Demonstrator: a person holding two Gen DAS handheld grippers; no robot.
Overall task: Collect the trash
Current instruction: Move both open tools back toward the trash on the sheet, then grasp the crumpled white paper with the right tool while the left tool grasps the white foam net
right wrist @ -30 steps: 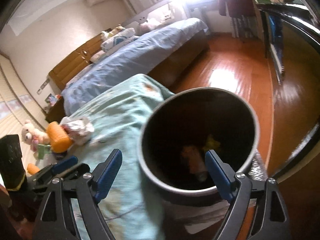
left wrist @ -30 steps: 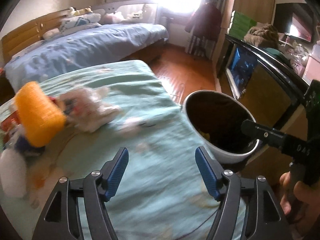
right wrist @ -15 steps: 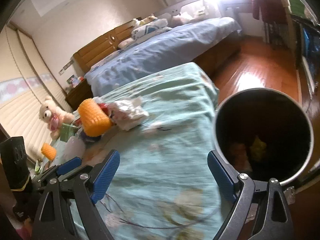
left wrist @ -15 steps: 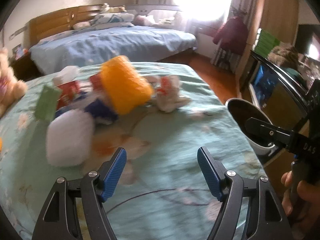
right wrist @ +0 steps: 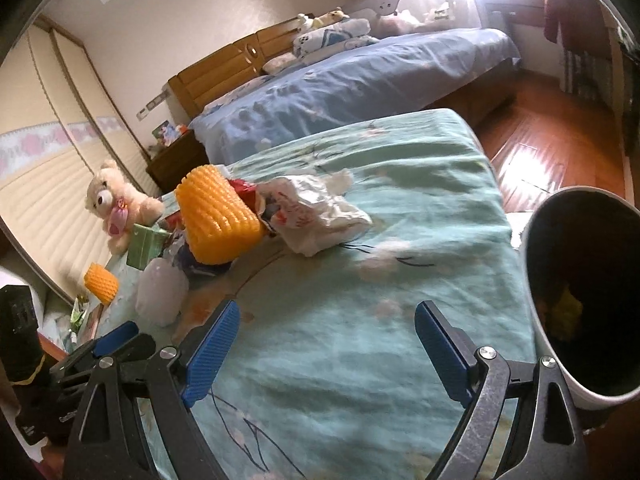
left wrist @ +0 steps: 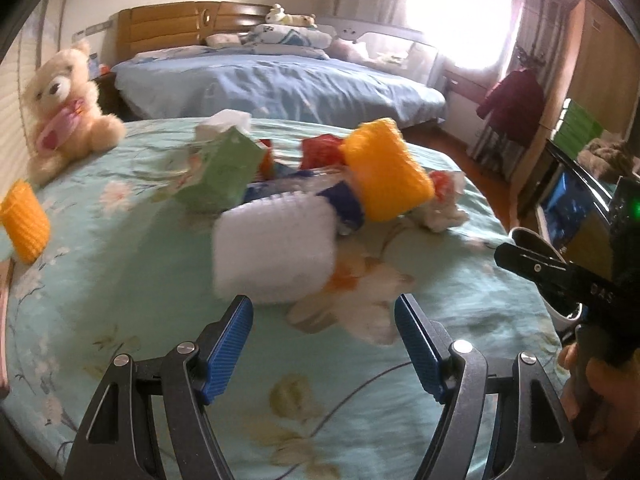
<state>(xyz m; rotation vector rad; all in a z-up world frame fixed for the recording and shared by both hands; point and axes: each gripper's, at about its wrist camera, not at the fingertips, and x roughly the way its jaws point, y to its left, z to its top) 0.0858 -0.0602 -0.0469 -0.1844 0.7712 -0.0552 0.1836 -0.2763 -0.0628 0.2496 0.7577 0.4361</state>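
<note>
Left wrist view: left claw (left wrist: 324,322) gapes empty, as does right claw (right wrist: 326,330). Centre frame on the bed, white ribbed foam fruit sleeve (left wrist: 274,250) looks light, squashy; pinch its middle.

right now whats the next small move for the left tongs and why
Probably ease the left tongs forward and close on the white foam wrap. Both tongs are open and empty, and that wrap lies nearest, just ahead of the left one's tips on the green bedspread. The trash bin stands at the bed's right edge, ready for the drop.
</note>
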